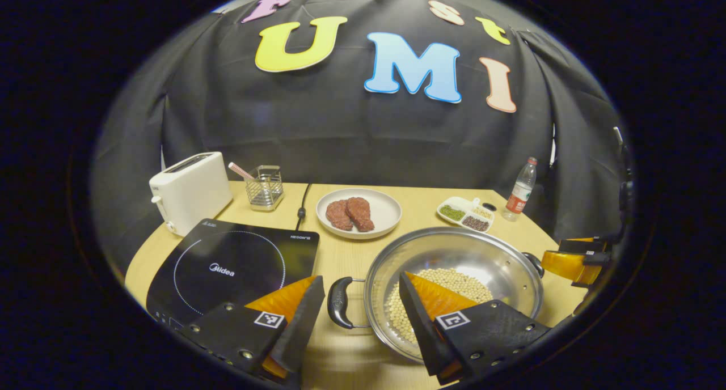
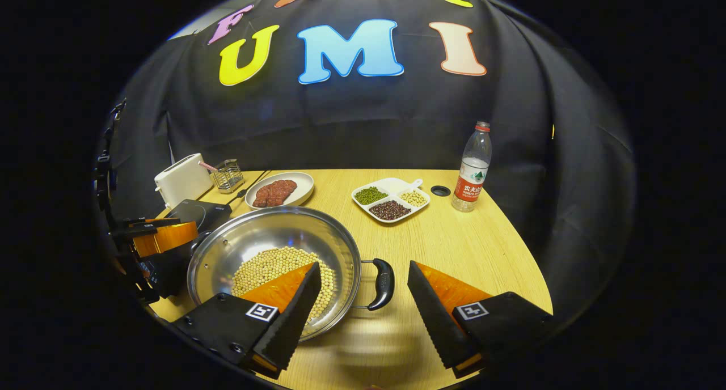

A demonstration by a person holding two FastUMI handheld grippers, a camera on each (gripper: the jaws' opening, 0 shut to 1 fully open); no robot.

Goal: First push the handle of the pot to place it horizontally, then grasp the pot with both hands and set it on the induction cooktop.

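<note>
The steel pot (image 1: 454, 276), holding a heap of pale beans (image 2: 281, 271), sits on the tabletop (image 2: 454, 248) just beside the induction cooktop (image 1: 232, 265), which lies at its 9 o'clock in the left gripper view. The left hand-held gripper (image 1: 360, 313) is spread, its fingers straddling the pot's left handle (image 1: 338, 302) without touching. The right hand-held gripper (image 2: 363, 302) is spread likewise around the right handle (image 2: 383, 284). At 12 o'clock stands a plate of meat (image 1: 358, 211).

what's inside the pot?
The pot holds a layer of pale round beans over its bottom. Each claw's near finger covers part of the beans, so what lies under there can't be seen.
</note>
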